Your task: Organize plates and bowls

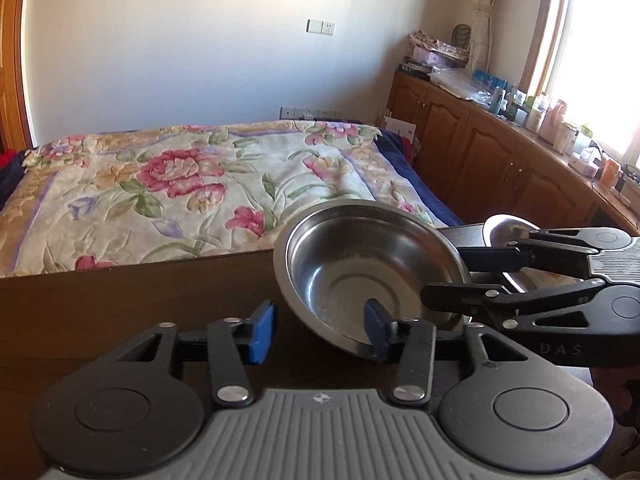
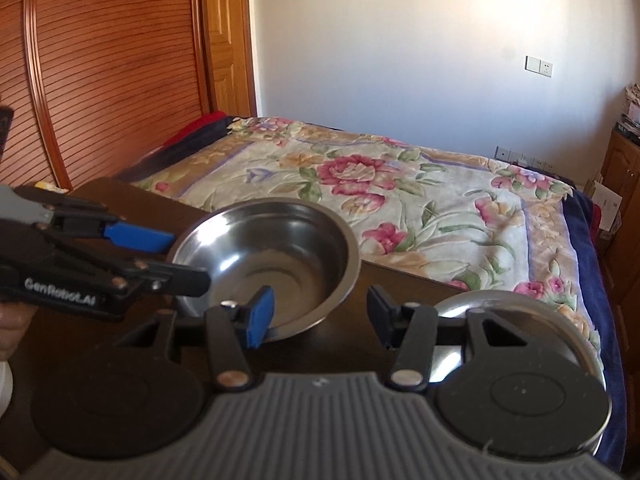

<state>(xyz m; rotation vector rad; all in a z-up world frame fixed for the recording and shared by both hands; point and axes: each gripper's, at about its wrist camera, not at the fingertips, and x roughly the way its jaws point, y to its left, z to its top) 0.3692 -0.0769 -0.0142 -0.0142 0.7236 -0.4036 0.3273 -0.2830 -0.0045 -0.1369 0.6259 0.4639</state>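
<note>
Steel bowl (image 1: 372,276) sits on the dark tabletop (image 1: 140,312), centre-right of the left wrist frame, near the edge that borders the floral bed (image 1: 180,184). Left claw (image 1: 320,330) has its blue pads apart: the right-hand pad (image 1: 376,330) is inside the bowl against the near wall, the other pad stands clear on the tabletop, so the rim is straddled but not pinched. Right claw (image 2: 320,314) likewise apart, its left pad (image 2: 262,316) dipped over the bowl's near rim, the other pad outside. In each view the other claw reaches in from the frame's side toward the same bowl. A second steel dish (image 2: 520,320) lies lower right of the right wrist frame, partly hidden behind the claw body. Judgement: the step is taking hold of the bowl's rim. To do it well, settle which claw takes it, seat the wall deep between the pads before closing, and lift level; thin polished steel will likely slip or tip in a shallow pinch.
</note>
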